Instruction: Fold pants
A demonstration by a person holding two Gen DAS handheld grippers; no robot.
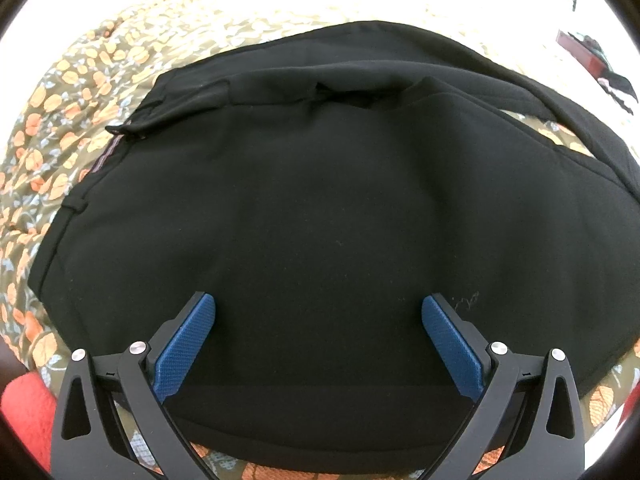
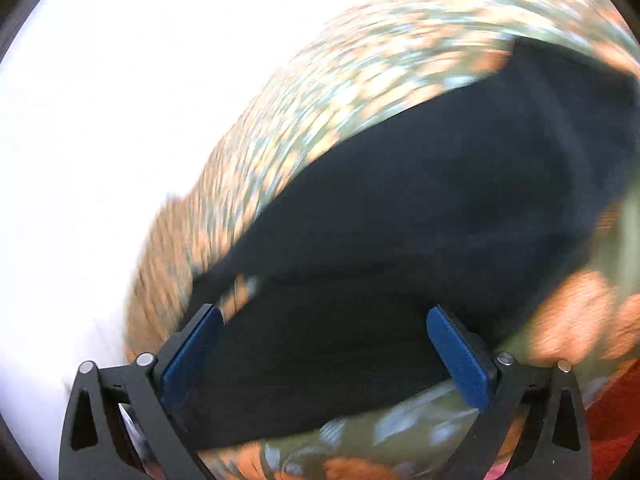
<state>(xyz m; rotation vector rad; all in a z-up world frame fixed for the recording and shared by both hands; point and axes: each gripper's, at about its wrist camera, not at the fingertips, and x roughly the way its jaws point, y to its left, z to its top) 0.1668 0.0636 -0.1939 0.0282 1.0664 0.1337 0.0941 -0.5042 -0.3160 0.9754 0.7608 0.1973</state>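
Right wrist view: the whole frame is smeared by motion. The olive bedspread with orange leaf print reads only as streaks; the black fabric pants show no seam or waistband detail. A red item is cut off at the right edge.

Left wrist view: the upper background is overexposed to white. A dark red object at the upper right is too small to identify. A red textured cloth is cropped at the lower left. The pants hide the bedspread beneath them.
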